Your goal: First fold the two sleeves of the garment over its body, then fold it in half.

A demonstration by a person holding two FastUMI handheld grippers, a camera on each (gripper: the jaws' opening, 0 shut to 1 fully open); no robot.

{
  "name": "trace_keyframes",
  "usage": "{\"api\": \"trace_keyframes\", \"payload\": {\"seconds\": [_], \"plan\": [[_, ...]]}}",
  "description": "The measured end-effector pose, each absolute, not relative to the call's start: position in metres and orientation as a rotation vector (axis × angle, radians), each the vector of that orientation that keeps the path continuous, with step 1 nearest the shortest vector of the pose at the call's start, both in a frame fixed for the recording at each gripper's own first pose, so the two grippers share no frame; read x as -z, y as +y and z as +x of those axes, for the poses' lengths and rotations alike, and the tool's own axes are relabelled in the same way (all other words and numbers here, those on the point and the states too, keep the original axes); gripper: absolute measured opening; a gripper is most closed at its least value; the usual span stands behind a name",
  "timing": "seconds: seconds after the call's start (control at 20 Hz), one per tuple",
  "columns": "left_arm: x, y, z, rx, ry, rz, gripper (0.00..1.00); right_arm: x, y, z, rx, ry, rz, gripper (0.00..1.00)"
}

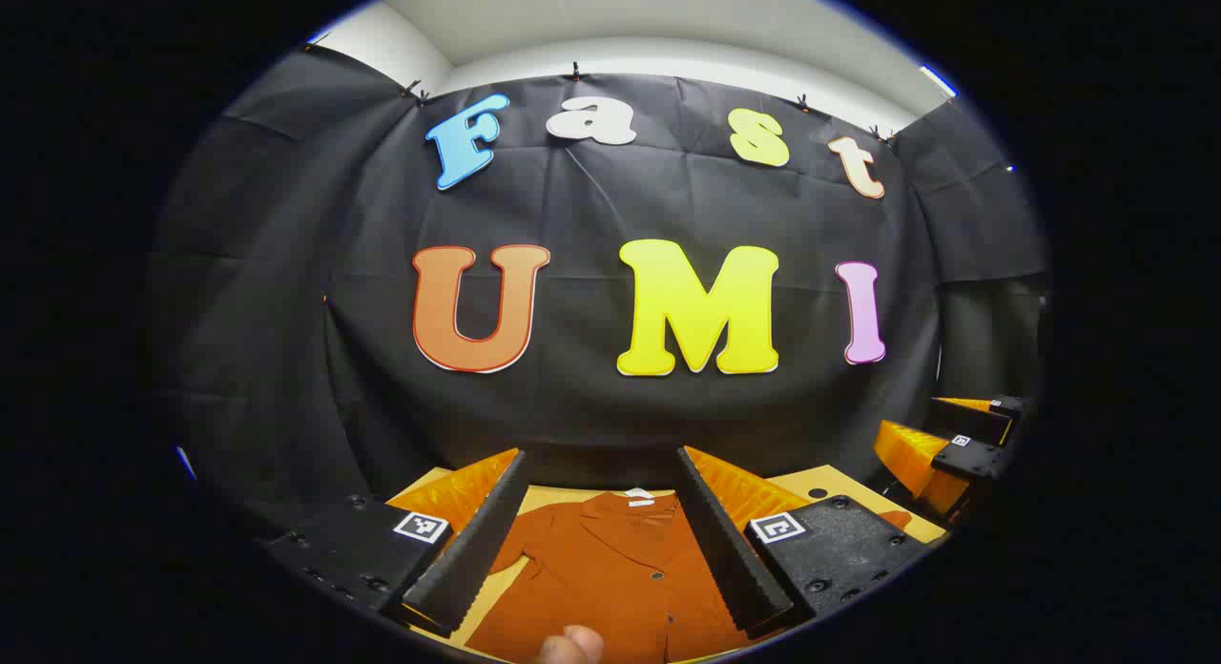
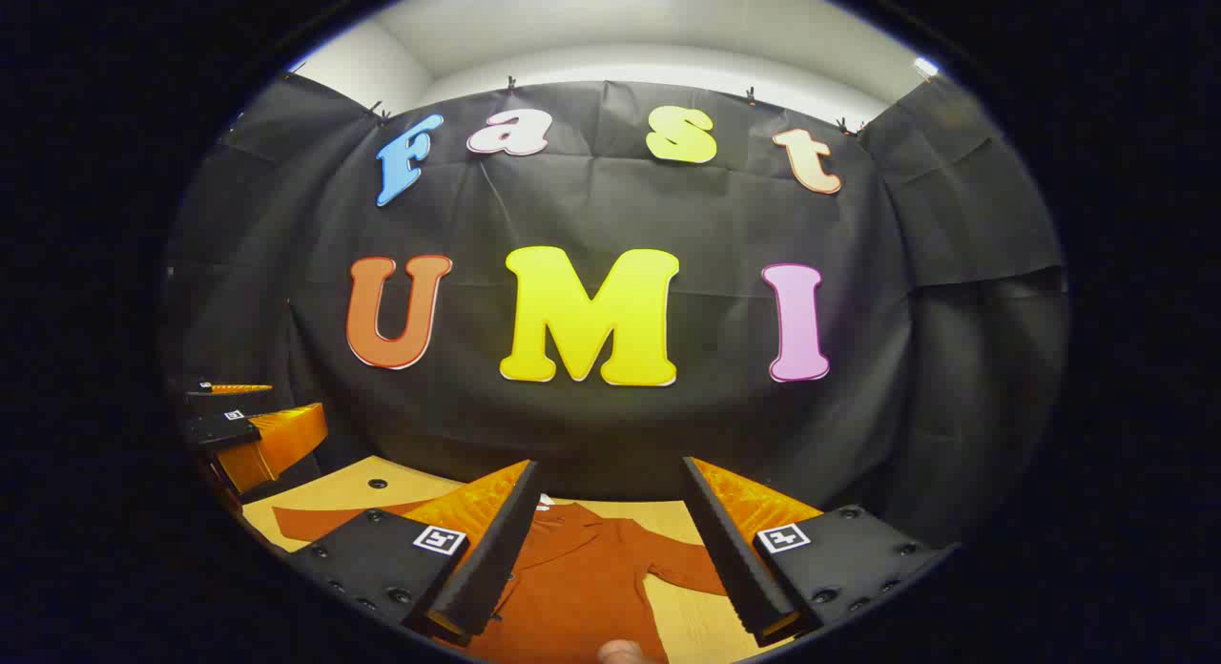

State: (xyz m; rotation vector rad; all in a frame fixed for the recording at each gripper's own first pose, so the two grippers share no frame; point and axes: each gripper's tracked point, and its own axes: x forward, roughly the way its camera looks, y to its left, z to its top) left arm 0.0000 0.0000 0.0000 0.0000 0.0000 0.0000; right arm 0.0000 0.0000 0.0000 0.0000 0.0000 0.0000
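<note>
- Left gripper (image 1: pixel 601 473): fingers spread wide, nothing between them, held above the table. In the left gripper view the gap frames the collar and upper front of the garment.
- Right gripper (image 2: pixel 610 478): fingers likewise spread apart and holding nothing, raised above the table. In the left gripper view it shows at the far right edge (image 1: pixel 959 445); in the right gripper view the left gripper shows at the far left edge (image 2: pixel 243 425).
- Fingertip (image 1: pixel 570 645): a person's fingertip at the bottom edge of the left gripper view; another shows low in the right gripper view (image 2: pixel 622 653).
- Garment (image 1: pixel 610 573): rust-orange shirt with collar, dark buttons down the front and a white neck label, lying flat with its front up and collar toward the wall. In the right gripper view (image 2: pixel 572 588) both sleeves lie spread out to the sides, unfolded.
- Table (image 2: pixel 339 492): light wooden top with small dark holes, carrying the garment.
- Wall (image 1: pixel 610 216): black cloth behind the table, clipped along its top edge.
</note>
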Motion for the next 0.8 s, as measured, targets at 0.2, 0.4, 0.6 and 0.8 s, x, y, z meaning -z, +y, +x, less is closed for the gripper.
{"api": "trace_keyframes", "payload": {"seconds": [0.2,0.4,0.6,0.8], "plan": [[0.006,-0.013,0.005,0.023,0.022,-0.014,0.99,0.001,-0.015,0.007,0.026,-0.001,0.000,0.94],[0.007,-0.019,0.008,0.028,0.021,-0.017,0.99,0.004,-0.020,0.008,0.023,0.006,-0.004,0.94],[0.009,-0.022,0.006,0.024,0.025,-0.020,0.99,0.006,-0.021,0.005,0.018,0.013,-0.018,0.94],[0.010,-0.024,0.004,0.020,0.024,-0.011,0.99,0.006,-0.020,0.003,0.005,0.011,-0.035,0.94]]}}
